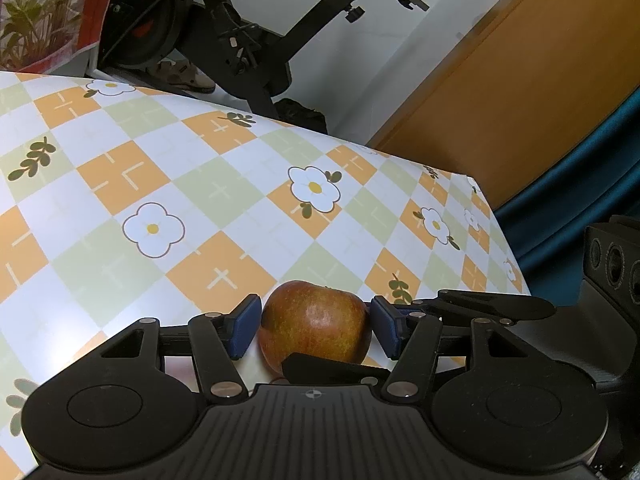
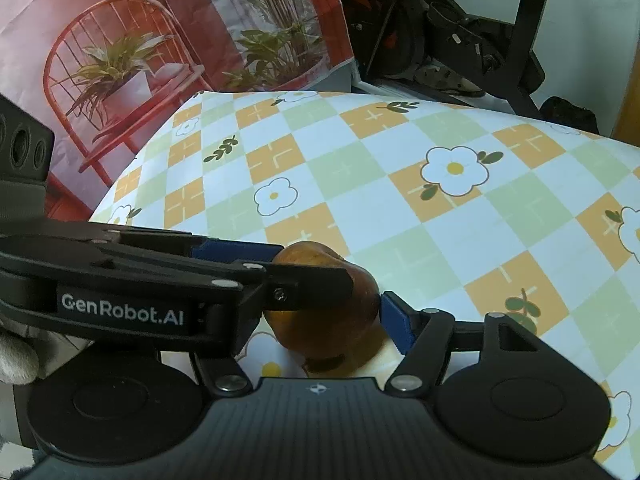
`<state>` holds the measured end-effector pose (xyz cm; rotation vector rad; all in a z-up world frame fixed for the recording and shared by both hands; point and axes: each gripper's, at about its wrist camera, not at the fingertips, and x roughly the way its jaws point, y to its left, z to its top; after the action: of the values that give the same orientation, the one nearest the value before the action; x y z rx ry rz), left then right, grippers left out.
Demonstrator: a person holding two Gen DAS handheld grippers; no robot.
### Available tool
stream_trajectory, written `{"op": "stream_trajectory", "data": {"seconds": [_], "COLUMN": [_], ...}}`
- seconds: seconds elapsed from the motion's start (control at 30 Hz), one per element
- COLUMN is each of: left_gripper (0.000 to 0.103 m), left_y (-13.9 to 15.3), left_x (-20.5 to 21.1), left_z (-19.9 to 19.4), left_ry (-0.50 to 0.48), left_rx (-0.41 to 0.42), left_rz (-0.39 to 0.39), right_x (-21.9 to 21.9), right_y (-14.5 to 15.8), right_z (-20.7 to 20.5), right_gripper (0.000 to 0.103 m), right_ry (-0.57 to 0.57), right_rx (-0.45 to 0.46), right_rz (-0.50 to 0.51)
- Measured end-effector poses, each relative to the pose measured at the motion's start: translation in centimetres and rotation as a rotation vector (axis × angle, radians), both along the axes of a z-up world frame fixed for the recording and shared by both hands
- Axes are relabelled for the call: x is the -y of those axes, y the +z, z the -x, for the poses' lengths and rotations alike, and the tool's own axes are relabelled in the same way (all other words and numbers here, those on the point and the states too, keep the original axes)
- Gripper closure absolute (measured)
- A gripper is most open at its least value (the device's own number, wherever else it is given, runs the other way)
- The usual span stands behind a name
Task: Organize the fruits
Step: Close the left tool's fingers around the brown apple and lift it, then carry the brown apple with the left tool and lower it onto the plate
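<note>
While 1 apple [image 1: 316, 322] sits on the checked tablecloth [image 1: 168, 184], both grippers flank it: left gripper [image 1: 314, 326] half-open, pads just beside, small gaps showing; right gripper [image 2: 324, 312] half-open, contact unclear. Both equally near.

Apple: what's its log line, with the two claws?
apple: between both claws | left claw: flanks apple, grip unclear | right claw: one side beside apple, other side hidden behind left claw

"GenRobot.AI" — left hand-held gripper [image 2: 320, 280]
</note>
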<state>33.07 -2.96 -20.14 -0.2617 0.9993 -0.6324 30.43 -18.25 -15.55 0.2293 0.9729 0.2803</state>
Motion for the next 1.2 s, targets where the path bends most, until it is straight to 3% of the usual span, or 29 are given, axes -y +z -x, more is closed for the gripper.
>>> {"op": "stream_trajectory", "data": {"seconds": [0.33, 0.57, 0.9, 1.2], "left_gripper": [0.041, 0.040, 0.040, 0.040], "left_y": [2.5, 4.8, 7.0, 7.1], "left_x": [0.1, 1.9, 7.3, 13.0], "left_z": [3.2, 6.5, 11.1, 14.5], "left_ry": [-0.033, -0.071, -0.153, -0.226], "left_rx": [0.056, 0.102, 0.146, 0.162], "left_rz": [-0.004, -0.023, -0.048, -0.054], "right_x": [-1.1, -0.3, 3.7, 8.7], "right_y": [1.7, 3.5, 5.3, 5.8], "right_z": [3.5, 7.3, 13.4, 18.9], "right_gripper": [0.036, 0.036, 0.038, 0.038], "right_ry": [0.049, 0.047, -0.014, -0.111], "right_rx": [0.102, 0.182, 0.254, 0.272], "right_rz": [0.072, 0.069, 0.040, 0.005]}}
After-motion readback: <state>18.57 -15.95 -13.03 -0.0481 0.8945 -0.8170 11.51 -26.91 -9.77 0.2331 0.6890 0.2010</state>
